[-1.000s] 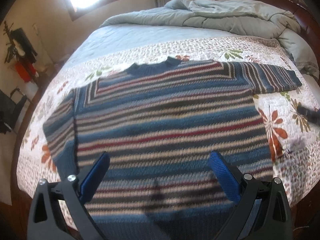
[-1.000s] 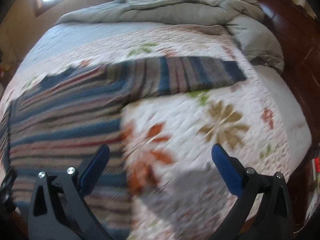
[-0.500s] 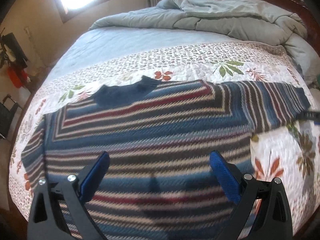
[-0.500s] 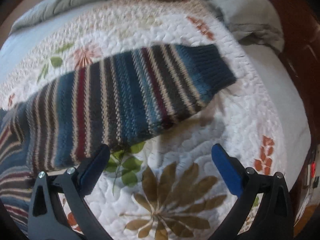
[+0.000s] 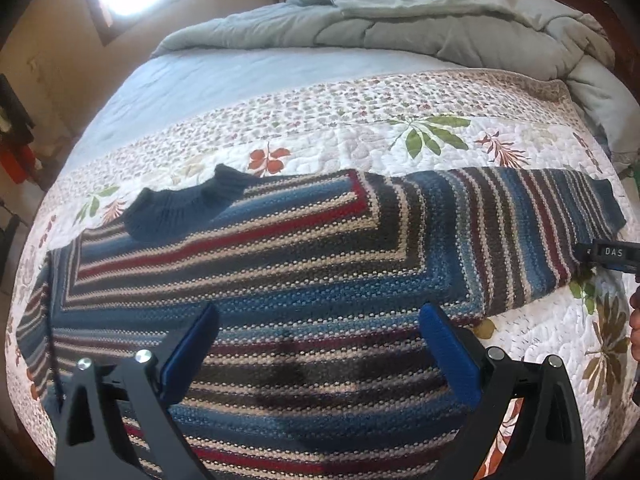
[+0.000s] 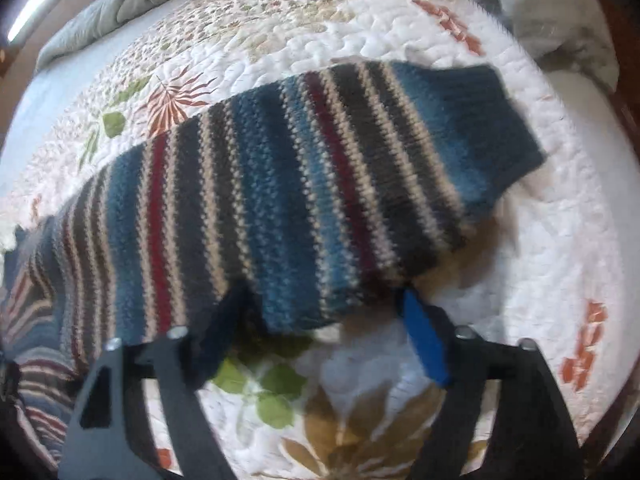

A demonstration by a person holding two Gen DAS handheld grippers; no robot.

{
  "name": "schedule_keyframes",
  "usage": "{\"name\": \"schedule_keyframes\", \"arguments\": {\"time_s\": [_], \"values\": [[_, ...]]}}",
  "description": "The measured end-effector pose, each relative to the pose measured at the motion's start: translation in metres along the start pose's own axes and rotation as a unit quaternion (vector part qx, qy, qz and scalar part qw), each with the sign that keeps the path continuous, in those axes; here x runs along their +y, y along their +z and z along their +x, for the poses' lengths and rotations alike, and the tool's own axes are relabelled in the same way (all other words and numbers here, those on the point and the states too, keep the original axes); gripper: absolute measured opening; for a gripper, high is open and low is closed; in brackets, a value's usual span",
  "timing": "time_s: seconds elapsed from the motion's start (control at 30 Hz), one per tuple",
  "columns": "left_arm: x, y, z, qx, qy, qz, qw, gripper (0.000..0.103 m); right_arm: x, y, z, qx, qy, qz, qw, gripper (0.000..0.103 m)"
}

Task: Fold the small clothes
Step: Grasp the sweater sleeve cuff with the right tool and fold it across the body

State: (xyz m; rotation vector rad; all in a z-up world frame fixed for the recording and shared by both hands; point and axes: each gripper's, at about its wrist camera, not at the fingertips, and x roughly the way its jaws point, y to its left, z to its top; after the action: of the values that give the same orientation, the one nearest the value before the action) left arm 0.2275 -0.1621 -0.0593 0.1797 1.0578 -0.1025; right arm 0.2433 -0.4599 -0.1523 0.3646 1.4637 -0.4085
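A striped knit sweater point(image 5: 304, 280) in blue, grey, red and cream lies flat on the quilt, collar point(image 5: 180, 208) towards the pillows, right sleeve point(image 5: 520, 236) stretched out. My left gripper point(image 5: 320, 344) is open and empty, hovering over the sweater's body. In the right wrist view the sleeve point(image 6: 304, 200) fills the middle, cuff at the right. My right gripper point(image 6: 324, 320) is open, its fingertips at the sleeve's near edge, one on each side of a stretch of it. The right gripper's side shows at the edge of the left wrist view point(image 5: 608, 256).
A floral quilt point(image 5: 360, 136) covers the bed. A bunched grey duvet point(image 5: 420, 20) lies at the head. A dark wooden bed frame point(image 6: 624, 80) runs along the right. Furniture stands by the wall at the left point(image 5: 16, 136).
My right gripper has moved forward and down onto the sleeve's near edge, jaws narrowing a little. My left gripper has moved forward over the sweater's body, towards the collar.
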Motion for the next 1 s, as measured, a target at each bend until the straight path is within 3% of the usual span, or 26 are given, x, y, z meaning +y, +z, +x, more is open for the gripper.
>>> {"name": "schedule_keyframes", "arguments": {"time_s": [0.03,0.1,0.13,0.27,0.4,0.5,0.6,0.73,0.87,0.93,1.0], "values": [[0.001,0.001,0.001,0.000,0.003,0.001,1.0000,0.100,0.001,0.000,-0.001,-0.005,0.002,-0.003,1.000,0.058],[0.003,0.000,0.002,-0.002,0.011,0.005,0.9999,0.100,0.001,0.001,-0.006,-0.019,0.002,-0.017,1.000,0.023],[0.005,-0.001,0.003,-0.003,0.015,0.006,0.9999,0.100,0.002,0.001,-0.010,-0.026,0.007,-0.021,0.999,0.017],[0.015,-0.002,0.006,0.002,0.019,0.000,0.9998,0.100,-0.002,0.003,-0.024,-0.047,0.019,-0.021,0.998,0.014],[0.033,-0.007,0.007,0.007,0.030,-0.006,0.9995,0.100,-0.017,-0.001,-0.026,-0.042,0.046,0.029,0.998,0.013],[0.048,-0.010,0.006,0.010,0.033,-0.011,0.9993,0.100,-0.003,-0.001,-0.033,-0.057,0.020,0.023,0.998,0.013],[0.075,-0.014,0.001,0.013,0.038,-0.026,0.9988,0.100,0.038,-0.002,-0.060,-0.119,-0.018,-0.024,0.992,0.012],[0.110,-0.018,-0.007,0.007,0.056,-0.045,0.9974,0.100,0.121,-0.015,-0.100,-0.184,0.013,-0.117,0.976,0.012],[0.148,-0.025,-0.014,0.006,0.070,-0.073,0.9948,0.100,0.225,-0.049,-0.109,-0.202,0.048,-0.246,0.947,0.012],[0.168,-0.031,-0.017,0.006,0.081,-0.085,0.9931,0.100,0.280,-0.080,-0.103,-0.203,0.050,-0.320,0.924,0.012],[0.182,-0.036,-0.017,0.008,0.090,-0.091,0.9917,0.100,0.315,-0.104,-0.093,-0.194,0.058,-0.364,0.909,0.020]]}}
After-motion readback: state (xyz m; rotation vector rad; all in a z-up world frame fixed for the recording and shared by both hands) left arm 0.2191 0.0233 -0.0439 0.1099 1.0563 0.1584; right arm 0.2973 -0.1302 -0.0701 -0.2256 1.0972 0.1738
